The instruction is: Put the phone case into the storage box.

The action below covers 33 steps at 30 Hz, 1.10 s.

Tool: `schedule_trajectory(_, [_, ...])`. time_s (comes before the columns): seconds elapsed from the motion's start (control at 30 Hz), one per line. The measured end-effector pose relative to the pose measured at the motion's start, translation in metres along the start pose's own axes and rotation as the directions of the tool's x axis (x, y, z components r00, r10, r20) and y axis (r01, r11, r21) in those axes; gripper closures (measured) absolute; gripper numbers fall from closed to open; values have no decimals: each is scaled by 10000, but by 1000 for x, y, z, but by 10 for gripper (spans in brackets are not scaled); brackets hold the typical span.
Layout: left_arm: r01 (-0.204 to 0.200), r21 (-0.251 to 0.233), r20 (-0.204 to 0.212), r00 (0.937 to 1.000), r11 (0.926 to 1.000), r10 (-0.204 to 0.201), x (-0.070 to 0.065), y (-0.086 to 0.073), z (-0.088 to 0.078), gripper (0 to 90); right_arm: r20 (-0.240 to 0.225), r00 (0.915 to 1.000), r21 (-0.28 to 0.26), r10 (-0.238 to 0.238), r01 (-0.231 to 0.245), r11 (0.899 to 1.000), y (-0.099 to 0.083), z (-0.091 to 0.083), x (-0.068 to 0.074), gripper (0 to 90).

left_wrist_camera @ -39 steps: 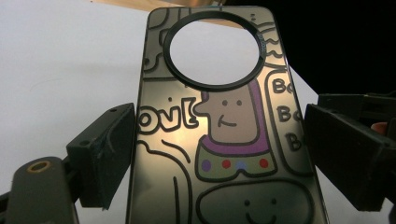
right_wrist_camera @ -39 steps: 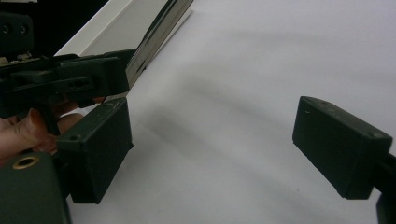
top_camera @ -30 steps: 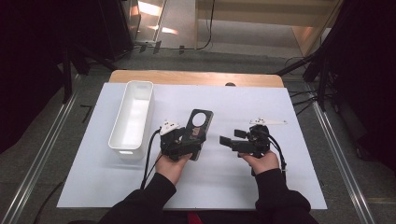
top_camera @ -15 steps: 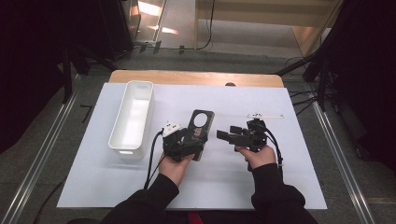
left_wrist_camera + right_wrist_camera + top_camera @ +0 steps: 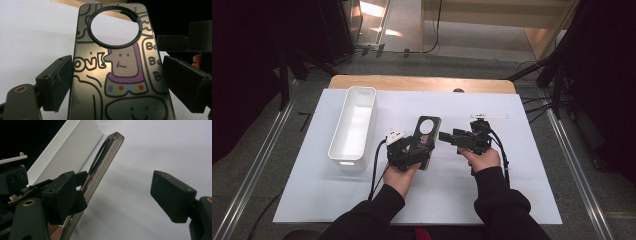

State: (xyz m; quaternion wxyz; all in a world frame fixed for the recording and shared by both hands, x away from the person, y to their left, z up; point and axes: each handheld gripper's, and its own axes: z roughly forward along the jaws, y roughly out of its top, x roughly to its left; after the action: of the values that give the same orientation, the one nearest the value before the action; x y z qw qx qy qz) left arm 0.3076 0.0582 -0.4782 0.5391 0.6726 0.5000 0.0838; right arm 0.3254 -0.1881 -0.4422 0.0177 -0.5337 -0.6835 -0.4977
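Phone case [image 5: 426, 134] clamped across its width in left gripper [image 5: 408, 150], jaws pressed on both long edges, set fairly wide by the case. Held mid-worktop [image 5: 512, 200], just right of white bin [image 5: 353, 127], tilted up off the sheet. Printed back of case [image 5: 117, 72] seen in left gripper view: cartoon figure, purple collar, coloured dots, bubble lettering, round camera cutout at top. Left hand [image 5: 399, 177] under the gripper, cable trailing toward the sleeve.

Right gripper [image 5: 451, 137] held level just right of the case, pointed at its side edge. Jaws apart, just been closing; nothing gripped. In right gripper view, one pad [image 5: 62, 195] right beside the case edge [image 5: 105, 162], contact hard to tell; other pad [image 5: 172, 195] well clear over bare white worktop. Case seen edge-on there, ribbed side strip visible, bin wall [image 5: 67, 152] behind it. Right hand [image 5: 482, 159] on gripper body, cable looping back along the wrist.

Thin white stick [image 5: 490, 116] lying flat on worktop beyond right gripper, apart from it. Bin upright at left, long side running away from person. Both sleeves black, entering from bottom of high view. Wooden worktop edge [image 5: 422, 82] visible at far side of white sheet.
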Motion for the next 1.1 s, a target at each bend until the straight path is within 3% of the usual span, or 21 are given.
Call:
schedule_trajectory(0.6, [273, -126, -132, 9995, 9995, -274, 3, 3, 2, 117, 65, 9978, 44, 667, -668, 9978, 16, 17, 5, 223])
schedule_trajectory(1.1, [164, -37, -122, 9998, 9999, -165, 0, 0, 4, 117, 54, 9918, 99, 1280, -1280, 9917, 26, 26, 2, 259])
